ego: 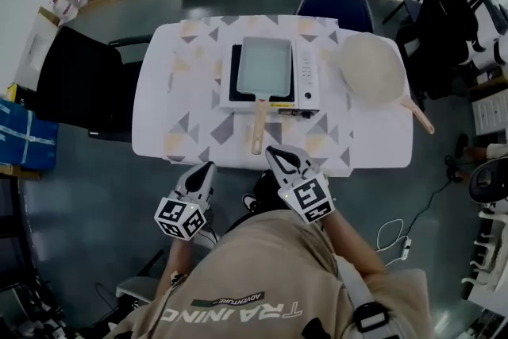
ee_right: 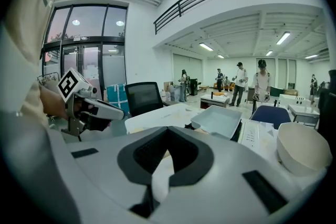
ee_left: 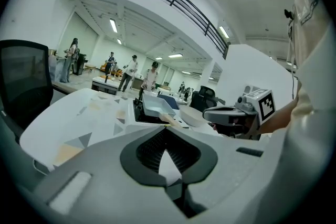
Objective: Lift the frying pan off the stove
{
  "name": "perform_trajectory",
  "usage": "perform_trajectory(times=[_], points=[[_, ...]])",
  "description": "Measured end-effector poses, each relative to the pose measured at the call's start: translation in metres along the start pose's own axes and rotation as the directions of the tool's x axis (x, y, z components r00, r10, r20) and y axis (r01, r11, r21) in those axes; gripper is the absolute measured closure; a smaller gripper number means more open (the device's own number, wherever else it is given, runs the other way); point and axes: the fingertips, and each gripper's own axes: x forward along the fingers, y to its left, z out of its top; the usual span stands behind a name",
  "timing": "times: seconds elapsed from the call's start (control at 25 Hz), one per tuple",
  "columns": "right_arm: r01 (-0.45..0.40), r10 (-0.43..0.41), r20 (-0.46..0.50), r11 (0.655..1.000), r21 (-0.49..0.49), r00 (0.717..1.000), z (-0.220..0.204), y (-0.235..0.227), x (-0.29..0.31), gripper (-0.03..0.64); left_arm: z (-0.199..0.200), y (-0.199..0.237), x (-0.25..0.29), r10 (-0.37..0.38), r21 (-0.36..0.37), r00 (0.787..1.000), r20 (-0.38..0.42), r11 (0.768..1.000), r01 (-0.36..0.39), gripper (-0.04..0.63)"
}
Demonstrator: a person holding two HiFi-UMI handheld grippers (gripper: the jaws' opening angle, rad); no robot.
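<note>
A grey rectangular frying pan [ego: 264, 66] sits on a white portable stove [ego: 306, 75] in the middle of the table, and its wooden handle [ego: 259, 127] points toward me. Both grippers hang in front of the table's near edge, short of the handle. My left gripper [ego: 208, 168] is shut and holds nothing. My right gripper [ego: 274, 152] is just below the handle's end, jaws together and empty. The left gripper view shows the pan [ee_left: 157, 106] ahead past the shut jaws [ee_left: 167, 134]. In the right gripper view the pan [ee_right: 216, 120] lies beyond the gripper [ee_right: 168, 131].
A white table [ego: 175, 91] with a triangle pattern carries the stove. A pale round pan [ego: 371, 67] with a wooden handle lies at the right. A black chair [ego: 75, 83] stands at the left and a blue chair [ego: 335, 5] behind. People stand far back in the hall.
</note>
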Motion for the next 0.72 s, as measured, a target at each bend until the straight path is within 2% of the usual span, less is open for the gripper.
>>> perform_trajectory(times=[0.12, 0.28, 0.48, 0.56, 0.72], points=[[-0.009, 0.009, 0.025, 1.0, 0.007, 1.0, 0.004, -0.008, 0.018, 0.62, 0.002, 0.011, 0.01, -0.006, 0.021, 0.998, -0.065, 1.0, 0.007, 0.603], [-0.002, 0.001, 0.064, 1.0, 0.008, 0.998, 0.014, -0.029, 0.042, 0.62, 0.02, 0.023, 0.03, -0.004, 0.096, 0.992, -0.128, 0.995, 0.016, 0.603], [0.02, -0.026, 0.093, 0.998, 0.064, 0.995, 0.018, -0.062, 0.053, 0.62, 0.03, 0.032, 0.072, -0.012, 0.141, 0.982, -0.189, 0.989, 0.039, 0.603], [0.026, -0.038, 0.102, 0.993, 0.115, 0.994, 0.016, -0.076, 0.053, 0.62, 0.026, 0.034, 0.092, -0.016, 0.145, 0.973, -0.228, 0.988, 0.05, 0.603], [0.065, -0.077, 0.096, 0.99, 0.128, 0.992, 0.008, -0.098, 0.049, 0.62, 0.022, 0.027, 0.125, -0.077, 0.096, 0.961, -0.264, 0.99, 0.106, 0.603]])
